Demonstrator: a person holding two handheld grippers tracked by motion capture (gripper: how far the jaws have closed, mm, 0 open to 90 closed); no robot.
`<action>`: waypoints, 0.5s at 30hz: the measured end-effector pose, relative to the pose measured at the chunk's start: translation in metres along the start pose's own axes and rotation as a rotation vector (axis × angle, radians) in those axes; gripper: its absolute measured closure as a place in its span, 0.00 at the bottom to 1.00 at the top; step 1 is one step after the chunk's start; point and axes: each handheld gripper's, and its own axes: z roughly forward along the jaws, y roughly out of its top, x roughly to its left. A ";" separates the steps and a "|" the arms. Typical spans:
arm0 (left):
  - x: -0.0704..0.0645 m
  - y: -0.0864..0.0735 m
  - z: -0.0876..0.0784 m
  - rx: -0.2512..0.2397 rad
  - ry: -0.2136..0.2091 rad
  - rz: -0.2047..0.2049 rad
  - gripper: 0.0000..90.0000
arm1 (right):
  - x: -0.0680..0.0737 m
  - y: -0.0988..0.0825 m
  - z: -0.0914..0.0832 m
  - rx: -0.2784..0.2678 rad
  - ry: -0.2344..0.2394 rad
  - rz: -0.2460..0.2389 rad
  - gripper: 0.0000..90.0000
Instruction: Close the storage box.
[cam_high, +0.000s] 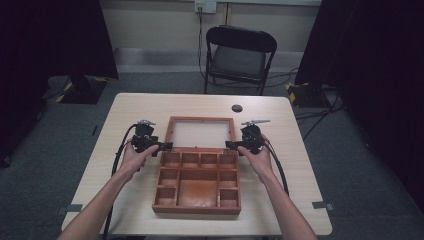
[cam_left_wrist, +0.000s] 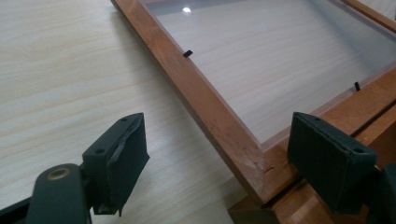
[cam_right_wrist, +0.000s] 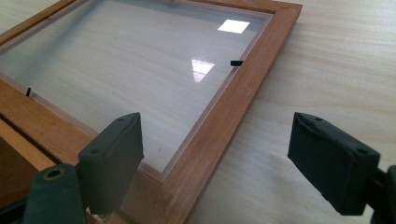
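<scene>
1. Wooden box (cam_high: 197, 186) lies open mid-table (cam_high: 280, 125), compartments up; its glass-paned lid (cam_high: 201, 133) lies flat behind it on the far side.
2. Left gripper (cam_high: 168, 146) at the lid's left near corner, jaws wide apart, lid frame edge between them, no grip.
3. Right gripper (cam_high: 230, 145) at the lid's right near corner, jaws wide, astride the frame edge, nothing clamped.
</scene>
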 end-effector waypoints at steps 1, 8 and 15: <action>0.000 0.000 0.001 -0.005 -0.005 -0.010 0.21 | -0.001 0.000 0.002 0.001 0.009 0.004 0.17; -0.007 0.002 0.009 -0.003 -0.022 -0.015 0.19 | -0.003 -0.001 0.008 0.026 0.042 0.062 0.15; -0.009 0.002 0.015 -0.007 -0.063 -0.034 0.17 | -0.002 -0.004 0.016 0.005 0.082 0.109 0.15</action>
